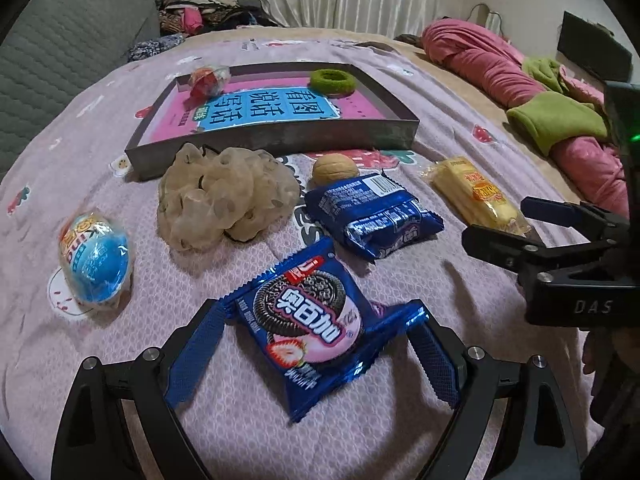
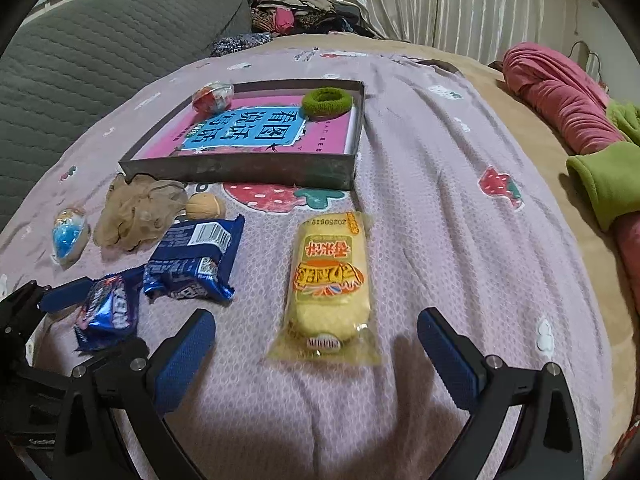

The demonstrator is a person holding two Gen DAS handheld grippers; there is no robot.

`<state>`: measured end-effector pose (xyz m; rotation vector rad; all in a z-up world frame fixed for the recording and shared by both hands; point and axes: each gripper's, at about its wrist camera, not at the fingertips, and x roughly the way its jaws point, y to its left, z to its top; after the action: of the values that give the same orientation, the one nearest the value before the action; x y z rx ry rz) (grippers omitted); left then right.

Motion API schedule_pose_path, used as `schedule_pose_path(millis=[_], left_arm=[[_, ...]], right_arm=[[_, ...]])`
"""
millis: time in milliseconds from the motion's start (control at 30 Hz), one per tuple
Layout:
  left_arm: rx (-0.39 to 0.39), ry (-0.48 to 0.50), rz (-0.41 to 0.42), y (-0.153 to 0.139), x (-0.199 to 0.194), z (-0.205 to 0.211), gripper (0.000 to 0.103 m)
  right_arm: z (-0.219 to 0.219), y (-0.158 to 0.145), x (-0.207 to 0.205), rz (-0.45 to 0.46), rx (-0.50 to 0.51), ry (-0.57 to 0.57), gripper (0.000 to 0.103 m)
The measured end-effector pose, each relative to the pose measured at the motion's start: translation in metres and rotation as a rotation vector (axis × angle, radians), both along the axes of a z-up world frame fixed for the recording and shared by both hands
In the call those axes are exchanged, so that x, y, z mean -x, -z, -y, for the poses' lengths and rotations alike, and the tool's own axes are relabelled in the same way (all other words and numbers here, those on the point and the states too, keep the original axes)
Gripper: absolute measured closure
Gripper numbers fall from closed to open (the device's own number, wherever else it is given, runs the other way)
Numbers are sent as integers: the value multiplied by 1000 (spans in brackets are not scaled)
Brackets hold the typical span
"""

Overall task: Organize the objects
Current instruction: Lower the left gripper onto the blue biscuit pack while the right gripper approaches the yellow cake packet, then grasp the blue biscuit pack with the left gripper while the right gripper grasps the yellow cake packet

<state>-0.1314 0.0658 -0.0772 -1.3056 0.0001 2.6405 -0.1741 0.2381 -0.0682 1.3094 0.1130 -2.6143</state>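
Straddling the cookie packet (image 1: 308,320), left gripper (image 1: 316,344) jaws apart; right gripper (image 2: 316,356) jaws apart around yellow snack (image 2: 330,280)

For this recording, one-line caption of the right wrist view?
Open right gripper poised around yellow snack packet on pink bedspread.

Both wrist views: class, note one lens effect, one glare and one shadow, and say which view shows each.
Left wrist view: fisheye bends the tray front wall into a curve; glare streaks the cookie packet foil. Right wrist view: dark vignette in the corners; a soft shadow falls on the bedspread between the right gripper fingers, below the yellow snack pack.
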Motion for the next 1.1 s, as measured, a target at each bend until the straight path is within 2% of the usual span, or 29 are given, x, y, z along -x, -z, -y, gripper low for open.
schedule_pose_path(millis=[333,467,533,600,700,733,800,833,1100], left_arm=[[-24,8,8,5,9,3,12],[-30,6,11,6,11,5,12],[-35,5,17,6,11,6,12],[-30,5,21,7,10,5,14],[-18,9,19,6,7,4,26],[-19,11,22,6,6,4,33],[-12,5,20,5,4,5,42],[-10,2,17,4,4,6,49],[-71,-12,40,4,4,17,50]], right_arm=[[6,8,13,5,-19,-7,6],[7,9,16,4,-11,-11,15],[7,9,16,2,-6,-14,22],[8,9,17,2,-9,-14,34],[9,10,16,2,-20,-15,45],[9,9,16,-2,-22,-14,46],[8,8,15,-13,-29,-7,58],[8,7,15,-15,-31,-6,58],[8,3,7,-35,-38,-15,62]])
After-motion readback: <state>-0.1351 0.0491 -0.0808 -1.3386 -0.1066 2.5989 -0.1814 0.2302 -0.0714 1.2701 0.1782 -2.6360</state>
